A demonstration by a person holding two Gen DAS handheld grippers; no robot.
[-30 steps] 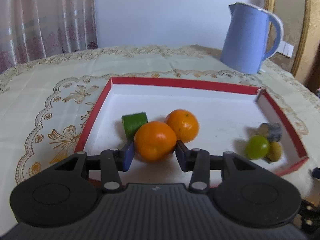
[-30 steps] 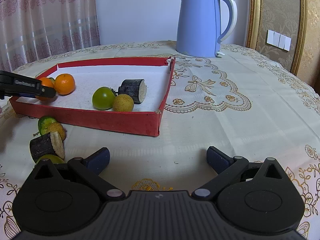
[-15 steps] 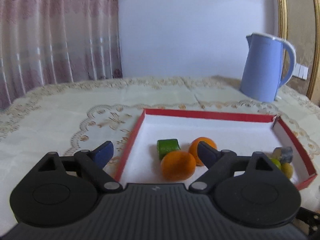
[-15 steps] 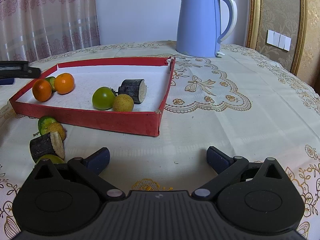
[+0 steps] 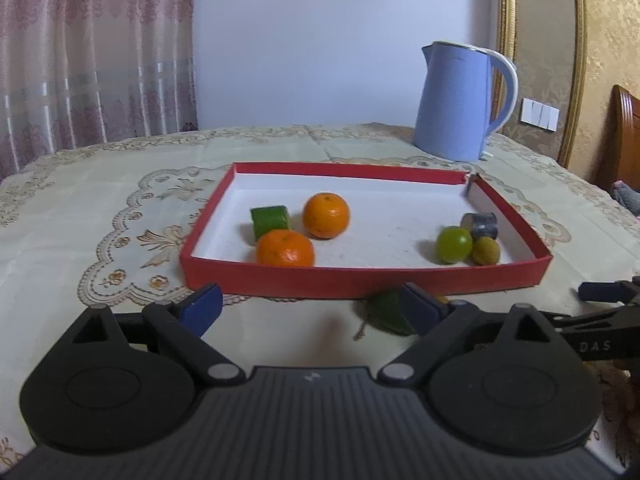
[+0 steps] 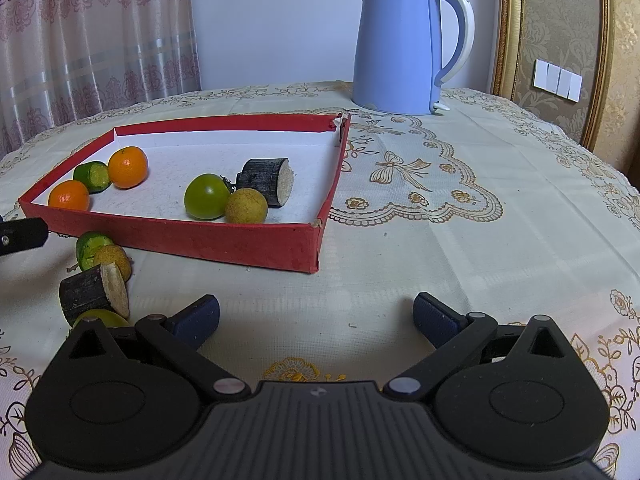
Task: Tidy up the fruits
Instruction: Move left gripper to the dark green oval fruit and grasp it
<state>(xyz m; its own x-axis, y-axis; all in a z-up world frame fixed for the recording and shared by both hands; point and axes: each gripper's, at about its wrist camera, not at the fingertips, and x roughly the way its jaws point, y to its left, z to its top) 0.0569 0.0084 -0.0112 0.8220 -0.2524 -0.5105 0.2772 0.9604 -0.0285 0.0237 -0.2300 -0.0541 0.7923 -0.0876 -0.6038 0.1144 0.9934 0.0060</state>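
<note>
Left gripper (image 5: pixel 310 308) stands wide and holds nothing; its jaws have just been opening, and only bare tablecloth (image 5: pixel 100 208) lies between them, just outside the near wall of the red tray (image 5: pixel 360 280). Right gripper (image 6: pixel 316 316) is likewise spread and empty, low over the cloth near the tray's near right corner.

Beyond the tray, on the far right, stands a blue kettle (image 6: pixel 404 48). A curtain (image 6: pixel 92 40) hangs at far left, and a gold-framed panel (image 6: pixel 560 40) with a white wall switch (image 6: pixel 558 80) rises at right.

Loose pieces sit on the cloth against the tray's near wall, to the left in the right wrist view: a green fruit (image 6: pixel 90 246), a tan round fruit (image 6: pixel 112 258) touching it, a dark cut stub (image 6: pixel 94 294) with a pale face nearer still, and a yellow-green fruit (image 6: pixel 100 316) partly hidden behind the right gripper's left finger. In the left wrist view the green one lies just behind that gripper's right finger, half covered by it.

Inside the tray, the left group holds a near orange (image 5: pixel 285 248) by the near wall, a far orange (image 5: pixel 326 216) behind it, and a green cut piece (image 5: pixel 270 220) touching or nearly touching both. The right group holds a green tomato (image 6: pixel 206 196), a tan fruit (image 6: pixel 246 206) touching it, and a dark cut piece (image 6: pixel 266 180) just behind them. White tray floor separates the two groups.
</note>
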